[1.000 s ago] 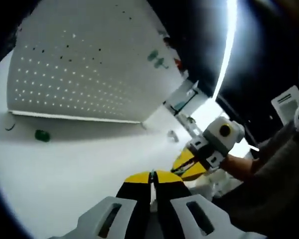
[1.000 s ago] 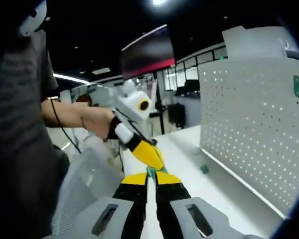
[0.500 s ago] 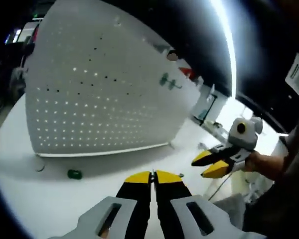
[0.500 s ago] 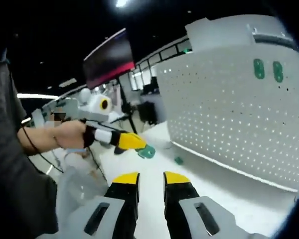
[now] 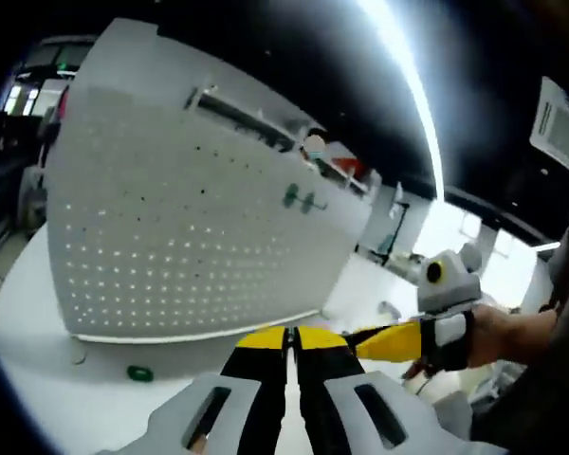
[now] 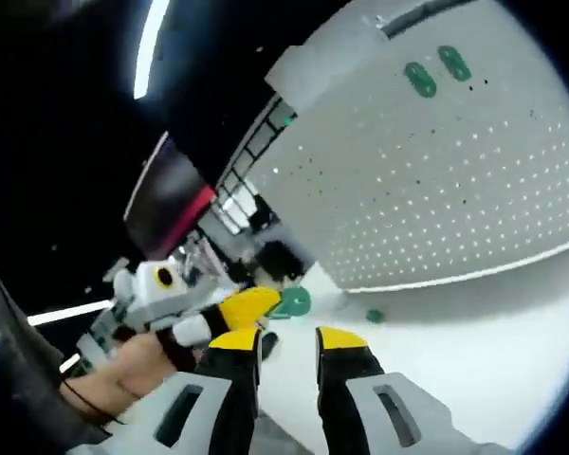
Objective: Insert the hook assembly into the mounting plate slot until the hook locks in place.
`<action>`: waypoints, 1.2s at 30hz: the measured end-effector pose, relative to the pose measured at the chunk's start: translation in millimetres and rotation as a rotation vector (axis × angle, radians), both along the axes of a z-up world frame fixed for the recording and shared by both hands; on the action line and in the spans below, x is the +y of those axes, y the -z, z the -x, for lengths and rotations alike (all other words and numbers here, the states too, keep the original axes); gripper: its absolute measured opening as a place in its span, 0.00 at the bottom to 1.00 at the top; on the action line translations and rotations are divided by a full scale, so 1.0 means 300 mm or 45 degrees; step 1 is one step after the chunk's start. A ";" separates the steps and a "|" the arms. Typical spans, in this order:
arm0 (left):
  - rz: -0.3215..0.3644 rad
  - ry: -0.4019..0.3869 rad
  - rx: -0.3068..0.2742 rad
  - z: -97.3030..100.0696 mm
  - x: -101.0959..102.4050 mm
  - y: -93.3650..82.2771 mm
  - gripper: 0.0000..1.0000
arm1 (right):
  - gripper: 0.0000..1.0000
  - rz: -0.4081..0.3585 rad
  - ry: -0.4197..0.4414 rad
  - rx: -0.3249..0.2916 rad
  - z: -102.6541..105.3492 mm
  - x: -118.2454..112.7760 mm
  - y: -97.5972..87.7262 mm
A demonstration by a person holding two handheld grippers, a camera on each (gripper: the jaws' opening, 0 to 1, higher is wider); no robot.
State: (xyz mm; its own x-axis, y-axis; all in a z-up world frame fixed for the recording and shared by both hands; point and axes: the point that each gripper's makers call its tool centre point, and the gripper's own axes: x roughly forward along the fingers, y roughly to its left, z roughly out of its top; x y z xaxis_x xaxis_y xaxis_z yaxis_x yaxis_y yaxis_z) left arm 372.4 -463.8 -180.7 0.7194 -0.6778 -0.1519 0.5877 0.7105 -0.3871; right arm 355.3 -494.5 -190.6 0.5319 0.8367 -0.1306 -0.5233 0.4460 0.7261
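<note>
A white pegboard mounting plate [image 5: 190,227] [image 6: 455,171] stands upright on the white table [image 6: 474,322], with two green hooks [image 5: 300,197] [image 6: 434,71] hung near its top. Another small green piece [image 5: 139,373] [image 6: 374,316] lies on the table at its foot. In the left gripper view, my left gripper [image 5: 289,336] has its yellow-tipped jaws pressed together. The right gripper view shows that left gripper [image 6: 266,303] shut on a green hook [image 6: 292,301]. My right gripper [image 6: 284,338] is open and holds nothing. It comes into the left gripper view as the right gripper [image 5: 370,339], close beside the left jaws.
A person's hand [image 6: 137,365] [image 5: 498,332] holds each gripper. A dark monitor with a red edge [image 6: 171,204] stands behind the left gripper. A bright ceiling light strip [image 5: 408,85] runs overhead. Bare table top [image 5: 57,379] lies before the pegboard.
My right gripper's jaws have opened and drawn apart from the left gripper, which keeps the green hook. Both views have swung, so the pegboard sits differently in them.
</note>
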 end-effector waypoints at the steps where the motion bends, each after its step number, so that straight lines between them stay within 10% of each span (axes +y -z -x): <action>1: -0.015 -0.001 -0.030 0.001 -0.004 -0.009 0.01 | 0.19 -0.018 -0.005 0.020 0.000 0.003 0.002; 9: -0.017 0.037 -0.135 0.021 -0.035 -0.050 0.01 | 0.15 -0.356 0.038 0.238 -0.018 0.014 -0.051; 36: -0.185 0.095 -0.322 0.043 -0.052 -0.047 0.02 | 0.03 -0.621 0.053 0.568 0.001 0.014 -0.027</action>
